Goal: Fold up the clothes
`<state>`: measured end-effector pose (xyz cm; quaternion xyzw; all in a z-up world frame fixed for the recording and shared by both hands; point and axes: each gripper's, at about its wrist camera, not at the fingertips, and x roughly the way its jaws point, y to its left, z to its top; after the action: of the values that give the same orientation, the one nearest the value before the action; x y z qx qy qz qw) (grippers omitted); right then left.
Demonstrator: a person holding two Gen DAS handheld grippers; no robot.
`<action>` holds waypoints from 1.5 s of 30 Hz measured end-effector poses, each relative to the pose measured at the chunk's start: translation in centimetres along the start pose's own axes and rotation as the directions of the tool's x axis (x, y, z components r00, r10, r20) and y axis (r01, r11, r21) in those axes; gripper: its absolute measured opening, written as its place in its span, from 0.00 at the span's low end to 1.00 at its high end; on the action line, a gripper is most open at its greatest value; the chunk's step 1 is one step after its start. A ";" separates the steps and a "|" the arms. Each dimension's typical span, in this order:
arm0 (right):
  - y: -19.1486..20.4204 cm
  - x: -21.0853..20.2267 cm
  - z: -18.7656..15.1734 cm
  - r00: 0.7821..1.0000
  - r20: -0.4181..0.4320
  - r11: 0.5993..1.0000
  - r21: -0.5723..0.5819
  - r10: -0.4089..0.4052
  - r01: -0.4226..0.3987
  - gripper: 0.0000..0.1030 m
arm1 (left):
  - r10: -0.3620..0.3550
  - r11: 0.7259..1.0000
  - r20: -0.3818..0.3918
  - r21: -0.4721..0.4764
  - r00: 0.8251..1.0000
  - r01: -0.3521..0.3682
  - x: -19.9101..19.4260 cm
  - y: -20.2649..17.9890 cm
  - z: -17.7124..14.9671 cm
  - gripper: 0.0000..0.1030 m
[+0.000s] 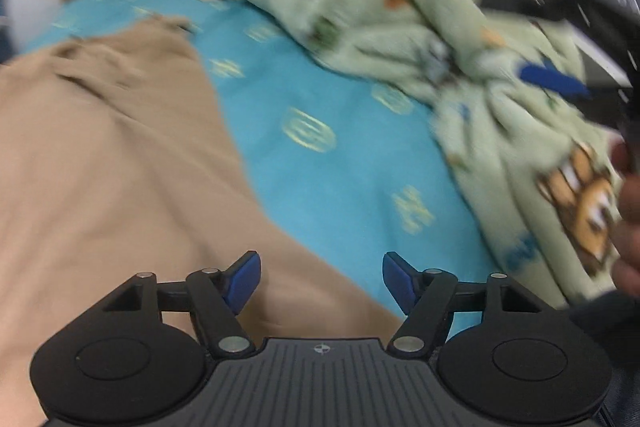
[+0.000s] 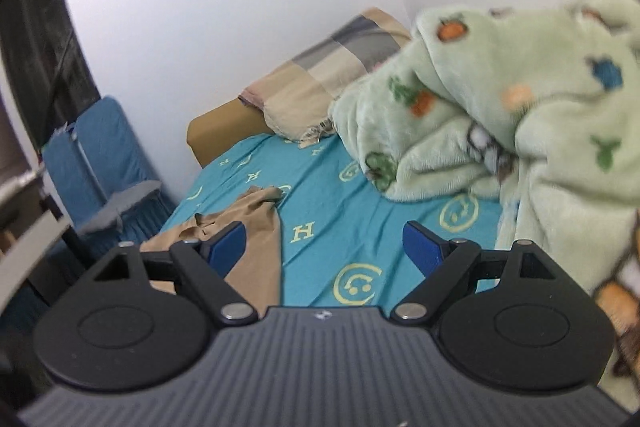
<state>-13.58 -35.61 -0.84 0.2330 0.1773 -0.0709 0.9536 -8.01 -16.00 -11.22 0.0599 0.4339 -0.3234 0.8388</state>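
A tan garment [image 1: 100, 155] lies spread on the blue patterned bed sheet [image 1: 320, 155], filling the left of the blurred left wrist view. It also shows in the right wrist view [image 2: 244, 239], crumpled at its far end. My left gripper [image 1: 322, 277] is open and empty, held above the garment's right edge. My right gripper [image 2: 324, 247] is open and empty, above the sheet [image 2: 360, 211] just right of the garment. It also shows at the right edge of the left wrist view [image 1: 580, 39], beside the fleece blanket.
A pale green fleece blanket [image 2: 500, 115] with cartoon prints is heaped on the right of the bed; it also shows in the left wrist view [image 1: 460, 39]. A checked pillow [image 2: 328, 71] lies at the headboard. A blue chair [image 2: 100, 163] stands left of the bed by the white wall.
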 end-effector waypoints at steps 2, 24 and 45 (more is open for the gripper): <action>-0.5 0.5 -0.2 1.000 -0.014 1.000 0.014 0.003 -0.003 0.84 | -0.050 0.998 -0.044 0.041 0.998 0.051 1.9 -1.8 -0.7 0.65; -2.4 2.4 -1.6 0.995 -0.091 0.993 0.108 -0.041 0.051 0.84 | 0.039 0.991 -0.013 -0.129 0.999 -0.040 -4.5 2.3 -4.0 0.08; 2.9 2.9 -4.3 0.978 -0.201 0.998 -0.027 0.050 -0.057 0.84 | 0.062 0.838 -0.139 -0.531 0.988 -0.127 -10.3 12.4 -5.5 0.47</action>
<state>-11.54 -31.20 -4.24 0.2282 0.2672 -0.0185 0.9360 -8.66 0.85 -8.97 -0.1375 0.5518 -0.1428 0.8101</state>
